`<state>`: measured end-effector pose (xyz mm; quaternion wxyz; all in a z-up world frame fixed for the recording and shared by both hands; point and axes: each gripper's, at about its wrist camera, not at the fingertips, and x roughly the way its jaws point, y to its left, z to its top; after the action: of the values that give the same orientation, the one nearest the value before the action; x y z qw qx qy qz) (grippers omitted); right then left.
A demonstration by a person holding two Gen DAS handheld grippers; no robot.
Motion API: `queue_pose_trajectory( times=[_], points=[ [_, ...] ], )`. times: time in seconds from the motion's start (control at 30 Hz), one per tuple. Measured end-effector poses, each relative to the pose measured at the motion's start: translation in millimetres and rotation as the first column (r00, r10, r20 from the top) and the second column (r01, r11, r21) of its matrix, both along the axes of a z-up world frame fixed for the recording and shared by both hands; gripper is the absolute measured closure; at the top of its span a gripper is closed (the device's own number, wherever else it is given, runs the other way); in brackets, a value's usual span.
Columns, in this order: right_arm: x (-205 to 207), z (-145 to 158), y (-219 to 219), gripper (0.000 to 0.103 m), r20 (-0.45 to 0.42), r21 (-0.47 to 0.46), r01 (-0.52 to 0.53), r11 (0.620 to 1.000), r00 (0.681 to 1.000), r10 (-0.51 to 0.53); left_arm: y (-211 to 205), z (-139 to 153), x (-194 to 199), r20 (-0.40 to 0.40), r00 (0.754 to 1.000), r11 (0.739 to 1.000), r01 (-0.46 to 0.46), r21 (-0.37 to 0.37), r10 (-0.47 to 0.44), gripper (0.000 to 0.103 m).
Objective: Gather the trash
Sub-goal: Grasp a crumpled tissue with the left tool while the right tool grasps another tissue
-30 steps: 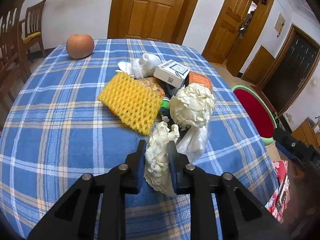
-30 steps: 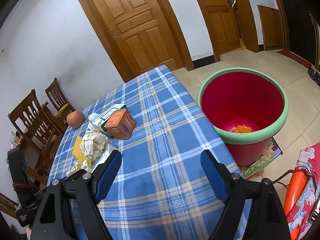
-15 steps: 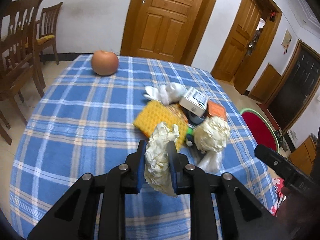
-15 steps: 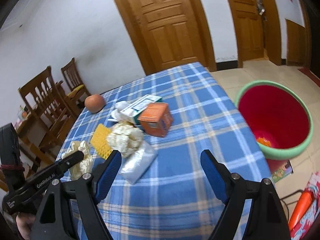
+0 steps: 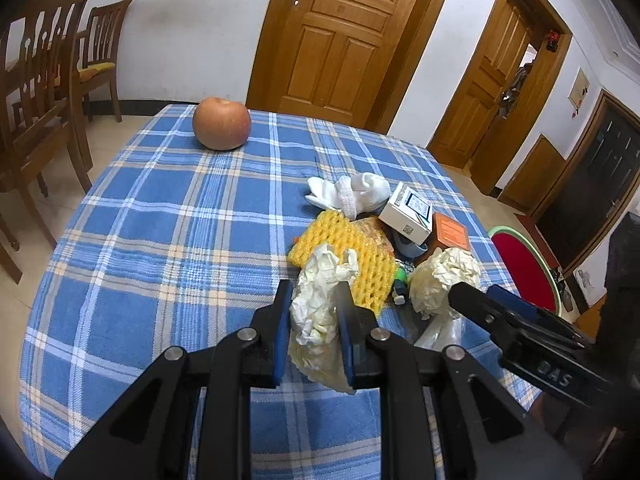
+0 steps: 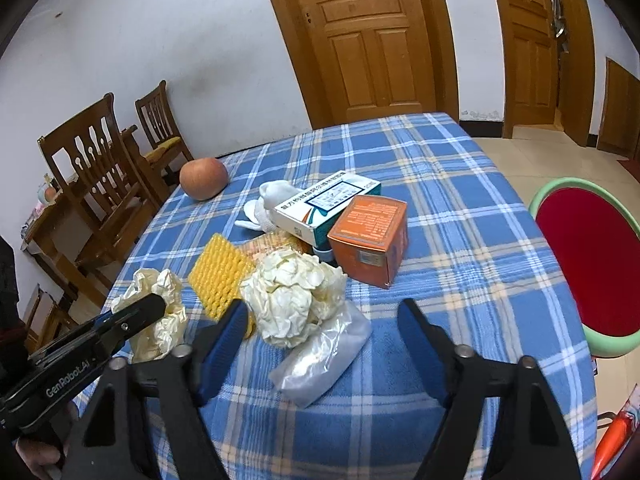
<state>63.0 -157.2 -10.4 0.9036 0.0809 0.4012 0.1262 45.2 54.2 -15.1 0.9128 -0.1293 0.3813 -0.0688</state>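
Note:
My left gripper (image 5: 314, 298) is shut on a crumpled cream paper wad (image 5: 320, 304) and holds it above the blue plaid table; the wad also shows in the right wrist view (image 6: 158, 312). My right gripper (image 6: 322, 316) is open and empty, its jaws on either side of a bigger crumpled paper ball (image 6: 292, 296) and a clear plastic bag (image 6: 324, 360). A yellow foam net (image 6: 220, 276), an orange box (image 6: 370, 234), a white-and-teal box (image 6: 324, 208) and white socks (image 6: 264, 204) lie in a pile behind. The red bin with a green rim (image 6: 588, 264) stands off the table's right side.
An apple (image 5: 221, 123) sits at the far left of the table (image 5: 160, 220). Wooden chairs (image 5: 36, 92) stand to the left of the table. Wooden doors (image 5: 340, 40) line the back wall. The right gripper's arm (image 5: 520, 336) shows at the right of the left wrist view.
My left gripper has pulled back and left with the wad in it. My right gripper has swung from the bin side towards the pile and now stands close over the big paper ball.

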Motion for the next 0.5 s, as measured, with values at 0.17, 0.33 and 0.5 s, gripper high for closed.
queue_pose_trajectory(
  times=[0.17,0.33,0.5],
  points=[
    [4.7,-9.1,0.7,0.054,-0.03,0.007,-0.015,1.0,0.999,0.015,0.5,-1.3,0.8,-0.001,1.0,1.0,0.001,-0.002,-0.001,0.082],
    [3.5,-6.9,0.0,0.078,-0.027,0.022,-0.021,1.0,0.999,0.022,-0.3,-3.1,2.2,-0.005,1.0,1.0,0.005,-0.004,-0.005,0.082],
    [-3.3,0.9,-1.1,0.09,0.015,0.028,-0.03,0.999,0.999,0.029,-1.7,-0.3,2.1,0.003,1.0,1.0,0.008,-0.004,-0.008,0.082]
  ],
)
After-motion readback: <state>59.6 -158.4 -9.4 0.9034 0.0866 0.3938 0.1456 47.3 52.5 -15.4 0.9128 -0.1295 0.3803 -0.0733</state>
